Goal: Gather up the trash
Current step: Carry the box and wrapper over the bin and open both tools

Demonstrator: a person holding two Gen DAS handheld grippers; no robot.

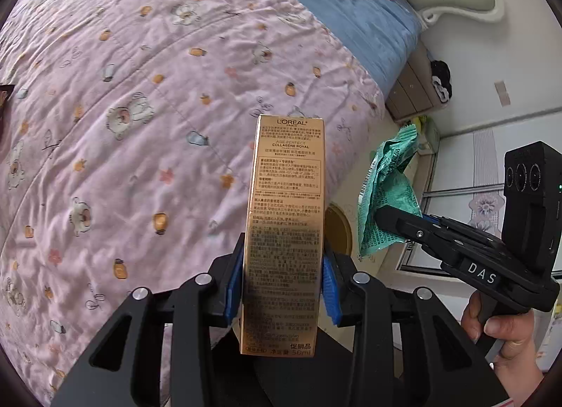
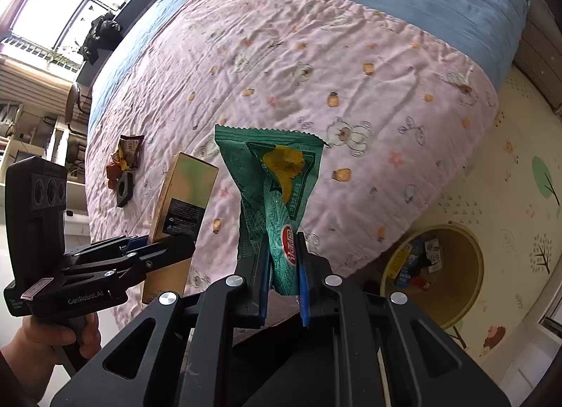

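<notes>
Pink quilted bed below. Your left gripper clamps the upright gold cardboard box; your right gripper pinches the green foil wrapper. Round yellow bin sits floor-level, nearer your right hand.

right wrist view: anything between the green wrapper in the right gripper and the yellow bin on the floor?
Only the pink quilt's edge and bare play mat, in the right wrist view. The green wrapper sits in the right gripper; the yellow bin is lower right, already holding trash.
</notes>
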